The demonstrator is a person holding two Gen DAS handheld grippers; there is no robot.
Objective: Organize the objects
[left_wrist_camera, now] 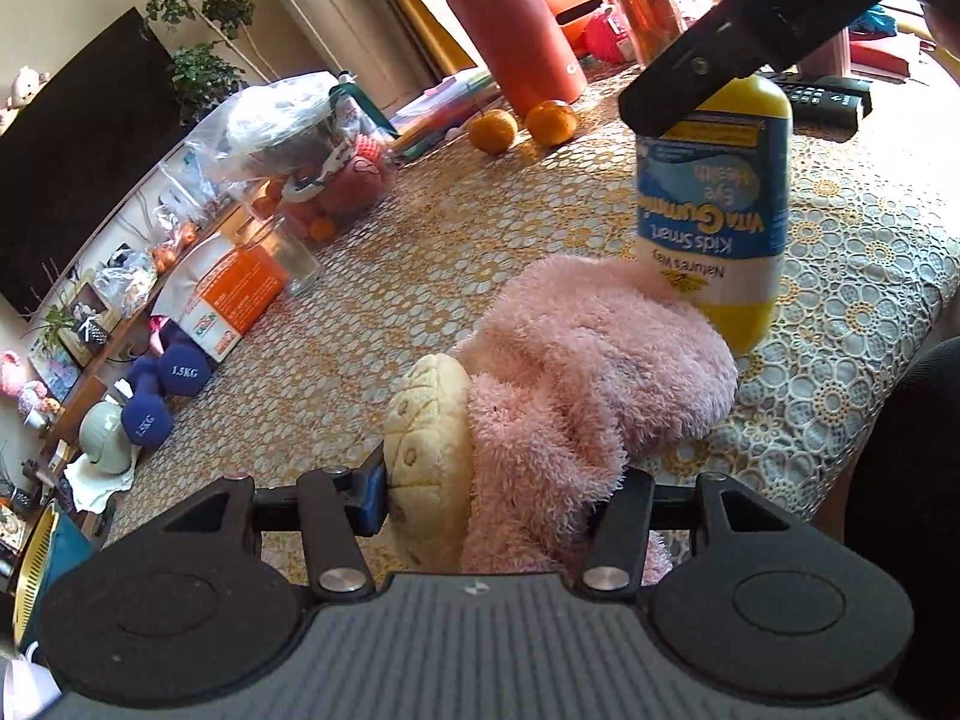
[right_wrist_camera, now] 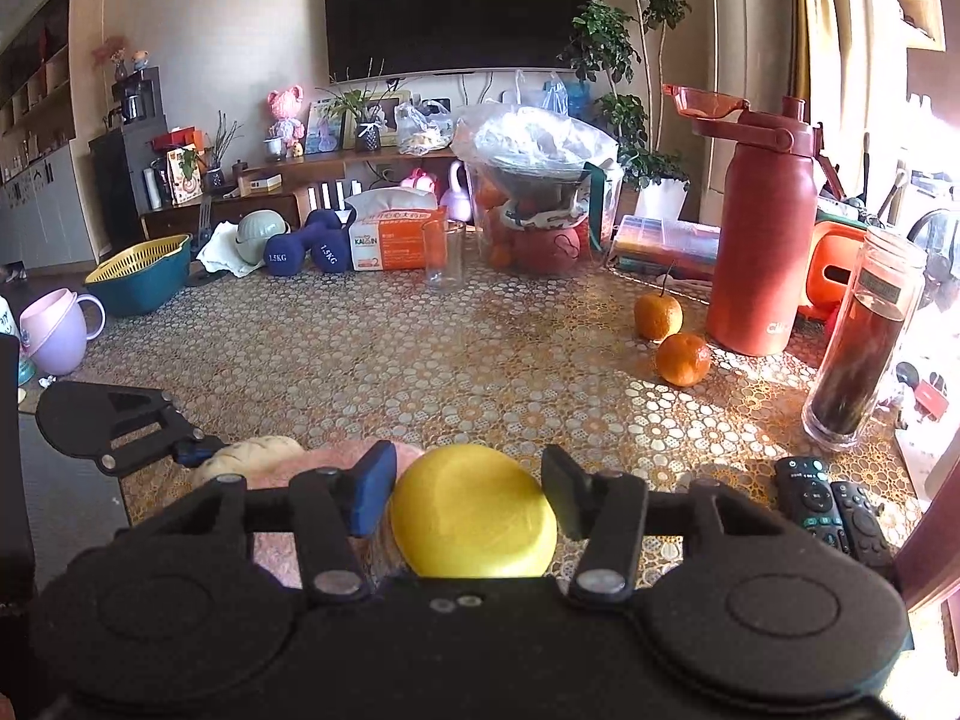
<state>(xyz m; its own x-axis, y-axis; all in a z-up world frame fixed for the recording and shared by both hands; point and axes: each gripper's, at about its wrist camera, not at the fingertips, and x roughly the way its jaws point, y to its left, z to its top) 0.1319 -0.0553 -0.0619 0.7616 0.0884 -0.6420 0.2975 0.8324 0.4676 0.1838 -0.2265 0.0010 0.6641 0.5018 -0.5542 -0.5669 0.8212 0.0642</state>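
Observation:
My left gripper [left_wrist_camera: 486, 504] is shut on a pink fluffy plush toy [left_wrist_camera: 576, 372] with a cream bun-shaped part [left_wrist_camera: 429, 450], low over the table's near edge. My right gripper [right_wrist_camera: 468, 495] is shut on a yellow vitamin gummies bottle [right_wrist_camera: 474, 510], whose base fills the gap between the fingers. In the left wrist view the bottle [left_wrist_camera: 717, 210] hangs upside down, its cap end touching the plush, with the right gripper's finger [left_wrist_camera: 750, 30] above it. The plush [right_wrist_camera: 258, 456] and left gripper [right_wrist_camera: 192, 450] show at lower left in the right wrist view.
A lace-patterned tablecloth [right_wrist_camera: 420, 372] covers the table. On it stand a red flask [right_wrist_camera: 762, 240], two oranges [right_wrist_camera: 672, 336], a dark glass jar [right_wrist_camera: 858, 342], two remotes [right_wrist_camera: 834, 504], an empty glass [right_wrist_camera: 444, 252], a bagged fruit bowl [right_wrist_camera: 534, 204], a tissue box [right_wrist_camera: 393, 240] and blue dumbbells [right_wrist_camera: 306, 246].

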